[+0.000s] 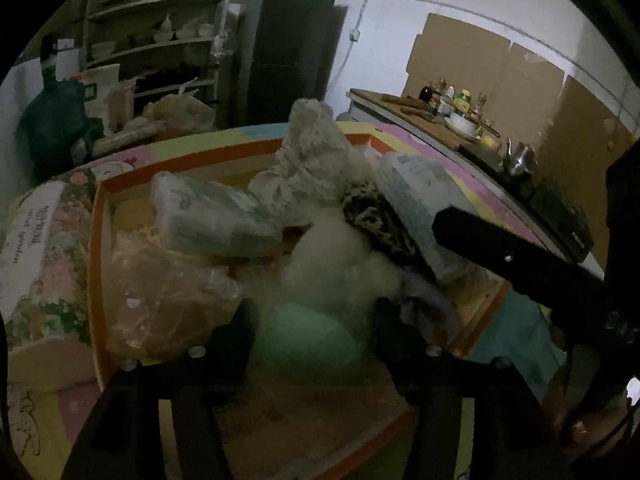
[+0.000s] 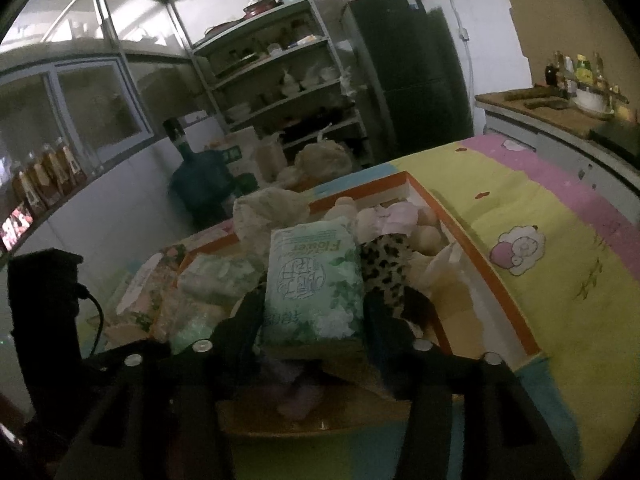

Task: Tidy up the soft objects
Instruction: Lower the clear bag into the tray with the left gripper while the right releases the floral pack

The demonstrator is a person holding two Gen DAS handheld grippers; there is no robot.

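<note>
Both grippers stood released, the right gripper (image 2: 314,316) straddling the tissue pack (image 2: 314,276), the left gripper (image 1: 312,320) astride white stuffing (image 1: 332,256) inside the orange-rimmed box (image 1: 102,264), seemingly to corral them.

1. Tissue packs: two, one (image 2: 314,280) upright at the front, one (image 2: 218,278) lying to its left.
2. Orange-rimmed box (image 2: 496,280): one.
3. Leopard-print cloth (image 2: 386,264): one.
4. Clear plastic bag (image 1: 168,296): one.
5. White fluffy wad (image 1: 340,248): one.
6. Floral carton (image 1: 44,248): one.
</note>
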